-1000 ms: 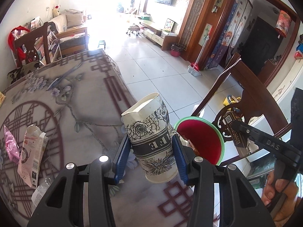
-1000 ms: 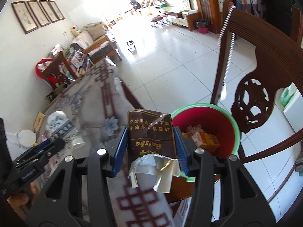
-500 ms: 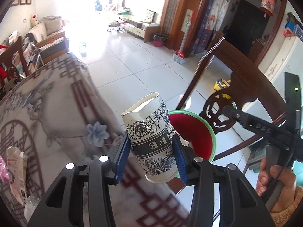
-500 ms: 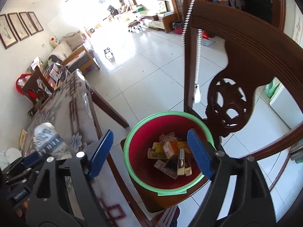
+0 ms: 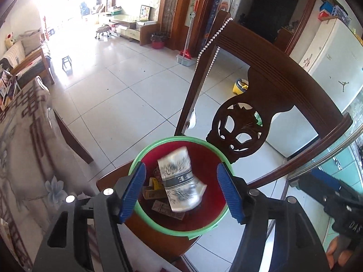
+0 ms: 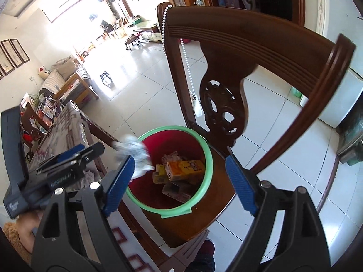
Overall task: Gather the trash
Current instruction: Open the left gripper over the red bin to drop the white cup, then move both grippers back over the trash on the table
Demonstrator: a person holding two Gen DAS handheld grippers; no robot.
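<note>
Sitting on the seat of a dark wooden chair (image 5: 267,90), a red bin (image 5: 204,222) with a green rim holds the collected trash. In the left wrist view a paper cup (image 5: 179,179) printed with black flowers is blurred and tilted over the bin's mouth, between the spread blue pads of the left gripper (image 5: 181,192) but touching neither; whether it has reached the pile below cannot be told. The right wrist view shows the same cup as a pale smear at the bin's near-left rim, just beside the left gripper's black body.

Inside the bin lie an orange carton (image 6: 186,168) on top, a small yellow box (image 6: 160,172) beside it, and a brown pack (image 6: 175,189) underneath, with a crumpled scrap behind them toward the chair back.

The jaws of the left gripper are released wide, holding nothing. The jaws of the right gripper (image 6: 181,183) are likewise spread apart and empty, framing the bin from above.

The chair stands against the table (image 5: 25,149) edge; the table's patterned cloth runs along the left side in both views. A string of white beads (image 6: 185,52) hangs from the chair's top corner.
</note>
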